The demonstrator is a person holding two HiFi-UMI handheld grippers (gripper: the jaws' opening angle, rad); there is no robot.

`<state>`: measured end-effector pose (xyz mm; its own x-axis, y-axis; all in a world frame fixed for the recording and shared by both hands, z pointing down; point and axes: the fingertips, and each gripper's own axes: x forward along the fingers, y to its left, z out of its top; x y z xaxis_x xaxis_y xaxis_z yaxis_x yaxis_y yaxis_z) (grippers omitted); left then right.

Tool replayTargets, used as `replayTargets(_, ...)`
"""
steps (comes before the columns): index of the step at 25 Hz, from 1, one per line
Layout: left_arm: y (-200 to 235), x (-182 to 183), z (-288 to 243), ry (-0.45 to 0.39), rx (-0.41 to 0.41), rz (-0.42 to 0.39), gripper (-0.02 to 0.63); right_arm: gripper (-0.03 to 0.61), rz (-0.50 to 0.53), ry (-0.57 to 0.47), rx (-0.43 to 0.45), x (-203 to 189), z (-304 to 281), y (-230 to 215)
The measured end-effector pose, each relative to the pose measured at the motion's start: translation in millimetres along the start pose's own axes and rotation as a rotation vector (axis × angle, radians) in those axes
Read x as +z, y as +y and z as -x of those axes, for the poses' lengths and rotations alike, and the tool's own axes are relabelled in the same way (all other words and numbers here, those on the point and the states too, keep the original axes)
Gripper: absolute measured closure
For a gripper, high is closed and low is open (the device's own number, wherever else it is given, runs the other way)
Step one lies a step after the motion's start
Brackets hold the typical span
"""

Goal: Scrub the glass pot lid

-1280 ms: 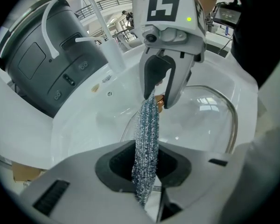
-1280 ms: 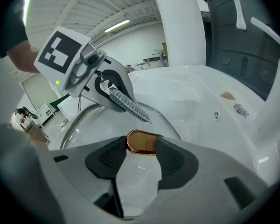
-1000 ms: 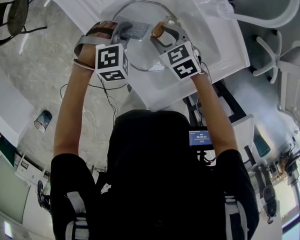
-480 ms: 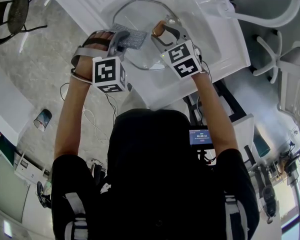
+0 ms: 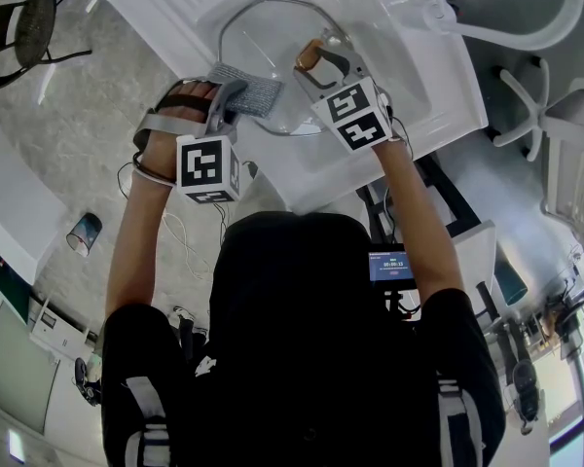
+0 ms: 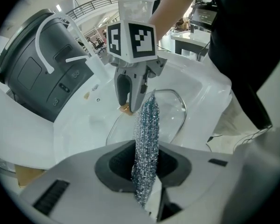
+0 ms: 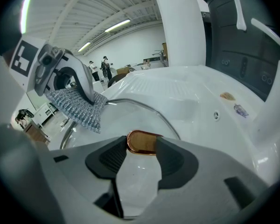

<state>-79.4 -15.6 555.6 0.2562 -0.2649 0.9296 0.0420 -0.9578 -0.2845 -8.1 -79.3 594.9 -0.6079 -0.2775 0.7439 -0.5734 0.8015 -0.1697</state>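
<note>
The lid [image 5: 273, 37], clear glass with a metal rim, sits in the basin of the white sink [image 5: 409, 76], filling most of the basin's near half. Its rim nearest the person reaches close to the sink's near edge.

The right gripper [image 5: 316, 61] comes in over the sink's near edge and points steeply down at the middle of the lid. In the right gripper view its fingers [image 7: 107, 160] stand wide, one on each side of the lid's copper-coloured knob [image 7: 142, 143], and the pads press on that knob. So the right gripper [image 7: 141, 157] has hold of the lid [image 7: 130, 111] by its knob.

The left gripper [image 5: 229, 100] hangs at the lid's left rim, toward the sink's near left corner. Its fingers [image 6: 114, 164] are drawn close together on a silvery blue mesh scourer [image 6: 147, 143], which stands up thin and flat between the pads and sticks out past the tips. From the head view the scourer [image 5: 253, 90] lies across the lid's near left edge. In the right gripper view the scourer [image 7: 77, 106] hangs just over the metal rim; whether it touches the glass I cannot tell.

Seen from the left gripper [image 6: 145, 164], the right gripper [image 6: 130, 94] stands straight across, over the lid [image 6: 170, 111]. On the basin's far wall there is a small round overflow hole [image 7: 216, 115] with a brown sticker [image 7: 227, 96] just beside it.
</note>
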Motion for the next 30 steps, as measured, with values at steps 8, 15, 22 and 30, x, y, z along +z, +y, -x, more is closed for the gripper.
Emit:
replayTargets(8, -5, 2, 2, 0.003, 0.003, -0.014, 0.54, 0.391, 0.001, -0.002, -0.001, 0, 0, 0)
replayTargets(15, -1, 2, -2, 0.001, 0.004, 0.004, 0.54, 0.391, 0.002, -0.002, -0.001, 0, 0, 0)
replayTargets(22, 7, 1, -7, 0.001, 0.011, 0.016, 0.54, 0.391, 0.004, -0.003, 0.0, 0, 0, 0)
replayTargets(30, 22, -1, -18, 0.003, 0.019, 0.022, 0.54, 0.391, 0.008, -0.002, -0.004, 0, 0, 0)
